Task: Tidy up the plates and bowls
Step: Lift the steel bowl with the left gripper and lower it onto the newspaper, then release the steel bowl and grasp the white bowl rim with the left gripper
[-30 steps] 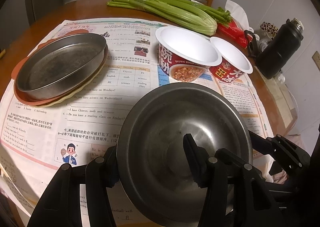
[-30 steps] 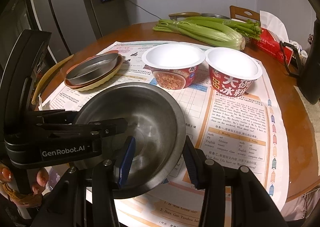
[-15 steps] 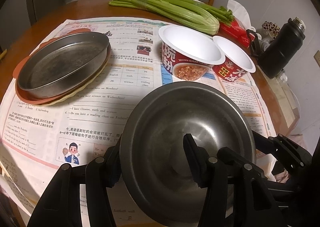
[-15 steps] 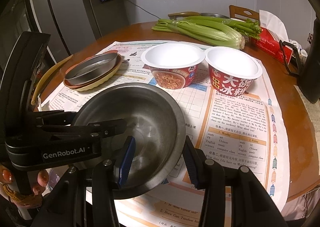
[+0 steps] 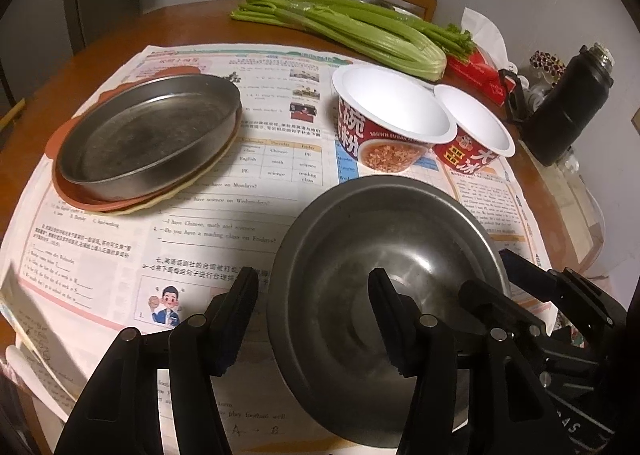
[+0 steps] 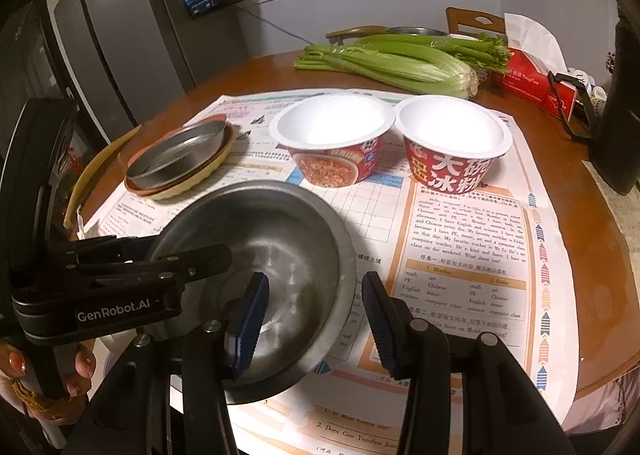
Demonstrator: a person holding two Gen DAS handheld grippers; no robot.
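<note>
The steel bowl (image 5: 384, 279) is sitting on the newspaper (image 5: 224, 211), near the table's front edge. Both claws are reaching over its rim. The left gripper (image 5: 314, 319) is standing wide open w/ one finger in the bowl & one outside, not squeezing. The right gripper (image 6: 314, 319) is open the same way, rim running btwn its fingers. Behind the bowl, 2 red paper bowls (image 6: 334, 143) are touching side by side. To the left, a steel pan (image 5: 150, 135) is lying on a stack of plates (image 5: 132, 205). Celery (image 6: 396, 59) is lying at the back.
</note>
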